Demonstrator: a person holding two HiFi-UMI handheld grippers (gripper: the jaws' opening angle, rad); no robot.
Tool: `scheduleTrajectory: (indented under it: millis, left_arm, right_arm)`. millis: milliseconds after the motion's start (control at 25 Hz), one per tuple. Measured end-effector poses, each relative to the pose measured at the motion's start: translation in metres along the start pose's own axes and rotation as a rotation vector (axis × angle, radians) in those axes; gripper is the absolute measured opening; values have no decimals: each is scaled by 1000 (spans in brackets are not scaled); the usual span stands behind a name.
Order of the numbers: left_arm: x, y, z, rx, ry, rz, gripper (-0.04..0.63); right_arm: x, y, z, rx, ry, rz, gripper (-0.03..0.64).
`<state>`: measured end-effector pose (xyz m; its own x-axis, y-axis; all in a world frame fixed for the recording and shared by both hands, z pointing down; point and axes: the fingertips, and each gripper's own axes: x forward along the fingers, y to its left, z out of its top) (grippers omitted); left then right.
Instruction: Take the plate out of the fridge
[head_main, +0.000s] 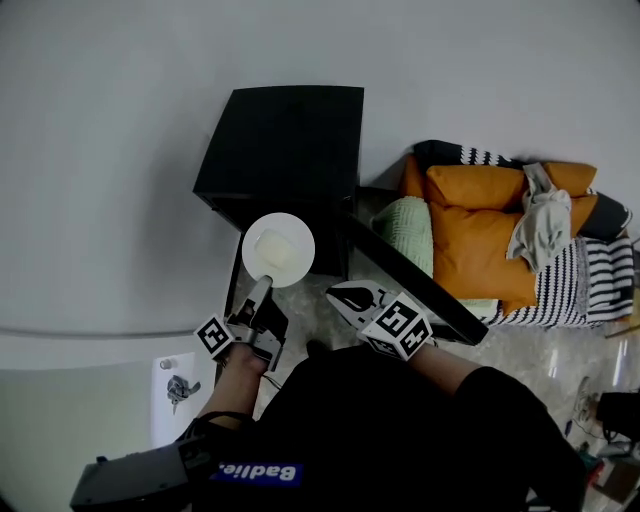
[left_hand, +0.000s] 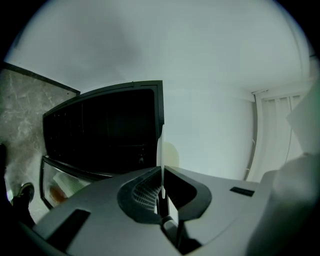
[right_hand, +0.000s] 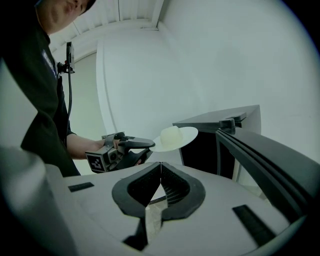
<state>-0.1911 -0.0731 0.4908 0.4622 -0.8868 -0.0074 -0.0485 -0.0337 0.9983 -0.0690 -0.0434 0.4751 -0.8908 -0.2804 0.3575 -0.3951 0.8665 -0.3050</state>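
White plate (head_main: 278, 250) | L tongs (left_hand: 161, 176) clamped on it | R tongs (right_hand: 160, 166) closed, empty

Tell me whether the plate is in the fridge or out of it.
Out: the left gripper holds the plate by its rim, outside the open fridge.

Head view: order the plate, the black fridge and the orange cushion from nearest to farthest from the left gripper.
1. Plate: clamped by its rim in the left gripper, directly ahead of it.
2. Black fridge: just beyond the plate, farther up the view.
3. Orange cushion: well off to the right, past the fridge.
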Motion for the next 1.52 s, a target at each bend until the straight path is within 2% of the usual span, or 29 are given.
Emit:
scheduleTrajectory:
  millis: [320, 520, 880, 1520]
  left_arm:
    - [6, -29, -6, 3, -2, -44, 18]
    - [21, -28, 2, 21, -5, -11, 19]
    - [51, -42, 20, 50, -10, -30, 18]
    - [101, -37, 40, 84, -31, 1, 20]
  right_arm:
    - [-3, 8, -2, 10, -2, 9, 11]
    - [0, 0, -2, 13, 3, 11, 11]
    - [0, -6, 0, 26, 8, 13, 11]
    - [-2, -5, -4, -37, 30, 5, 11]
